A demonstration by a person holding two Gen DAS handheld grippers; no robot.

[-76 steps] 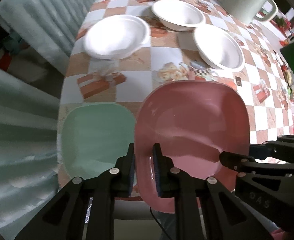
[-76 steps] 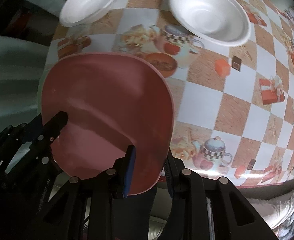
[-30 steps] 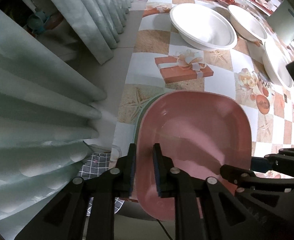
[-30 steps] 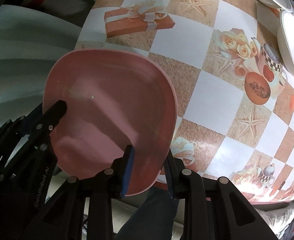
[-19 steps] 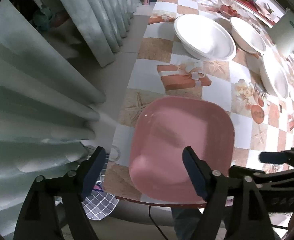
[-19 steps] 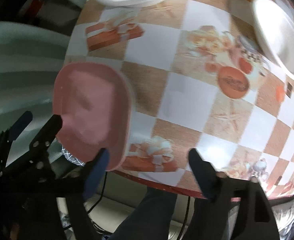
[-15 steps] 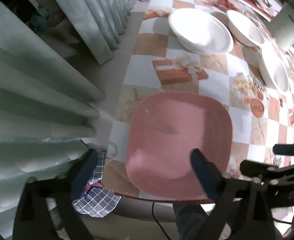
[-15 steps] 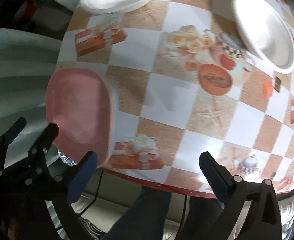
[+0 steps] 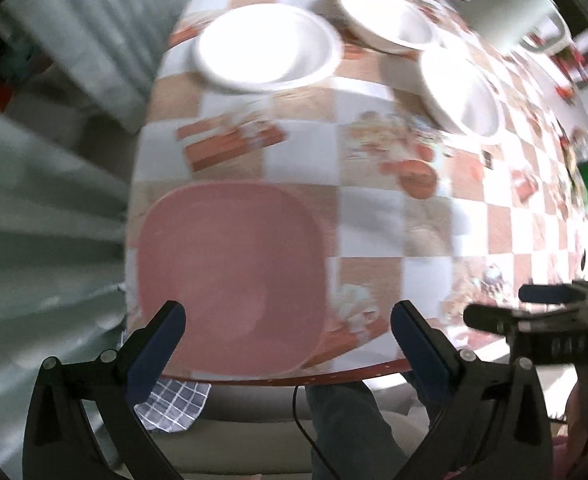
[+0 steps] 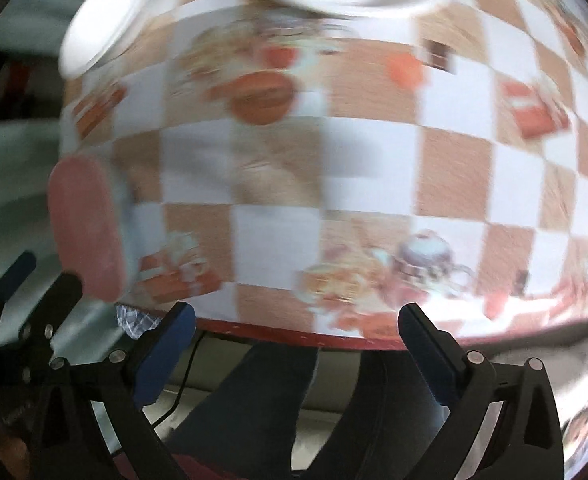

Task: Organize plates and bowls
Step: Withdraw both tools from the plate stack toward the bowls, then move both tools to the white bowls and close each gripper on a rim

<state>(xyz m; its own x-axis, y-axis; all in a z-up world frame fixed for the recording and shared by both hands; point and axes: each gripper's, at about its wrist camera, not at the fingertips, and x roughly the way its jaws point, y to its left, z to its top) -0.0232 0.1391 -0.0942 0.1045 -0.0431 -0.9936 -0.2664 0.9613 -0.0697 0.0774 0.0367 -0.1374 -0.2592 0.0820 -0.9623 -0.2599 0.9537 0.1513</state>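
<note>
My left gripper (image 9: 287, 320) spread wide, empty, above pink plate (image 9: 229, 280); my right gripper (image 10: 296, 322) spread wide, empty; no legible writing on white bowls (image 9: 267, 46); frames blurred.

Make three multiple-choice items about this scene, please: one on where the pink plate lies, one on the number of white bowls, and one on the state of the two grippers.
1. Where does the pink plate lie?
A. at the table's near corner, beside the curtain
B. inside a white bowl
C. between the left gripper's jaws, lifted off the table

2. How many white bowls show in the left wrist view?
A. one
B. three
C. five

3. In what state are the left gripper and the right gripper?
A. both shut on the plate
B. only the left is open
C. both open, holding nothing

Answers:
1. A, the plate rests flat on the checkered tablecloth by the near edge, the curtain alongside.
2. B, three bowls stand farther back on the table.
3. C, each pair of jaws stands wide apart with nothing pressed between them.
</note>
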